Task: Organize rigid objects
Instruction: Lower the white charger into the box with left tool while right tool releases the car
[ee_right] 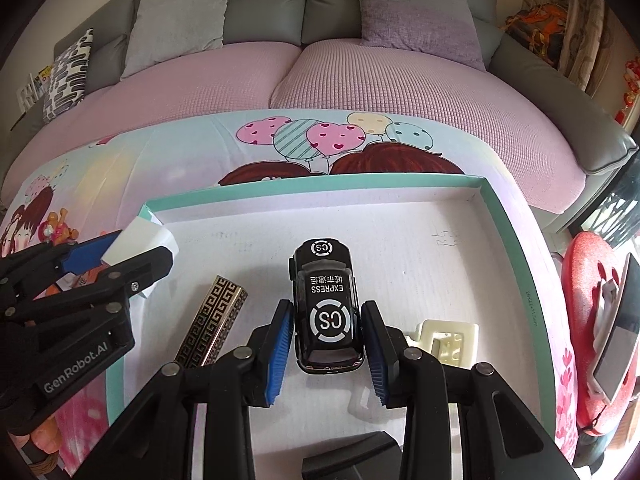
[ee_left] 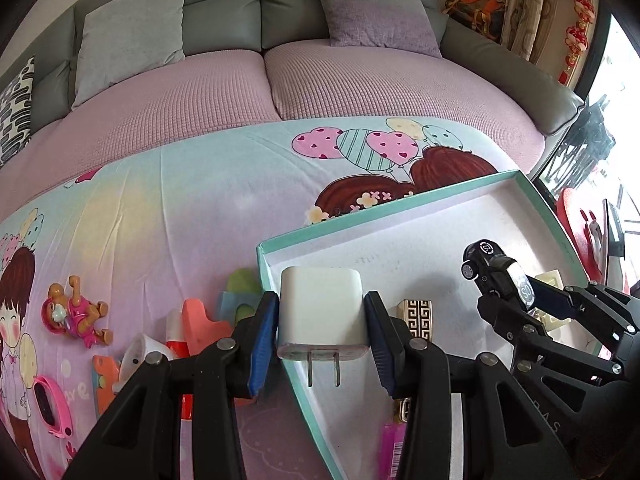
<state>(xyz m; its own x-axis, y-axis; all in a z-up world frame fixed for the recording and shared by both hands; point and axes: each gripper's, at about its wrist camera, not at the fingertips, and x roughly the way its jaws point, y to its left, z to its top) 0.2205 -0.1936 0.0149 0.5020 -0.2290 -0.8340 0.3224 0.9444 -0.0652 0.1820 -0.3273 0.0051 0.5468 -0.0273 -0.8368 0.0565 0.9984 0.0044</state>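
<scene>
White charger pinched, left jaws; black car pinched, right — roof lettering right view only

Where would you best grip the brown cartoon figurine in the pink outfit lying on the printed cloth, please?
Grip the brown cartoon figurine in the pink outfit across its pink torso, coming from above. It lies flat on the printed cloth with its limbs splayed outward, so the compact middle probably gives the pads the steadiest hold.

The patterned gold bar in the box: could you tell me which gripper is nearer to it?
Left. The left gripper holds the white charger right beside the patterned gold bar; the right gripper sits farther off.
</scene>
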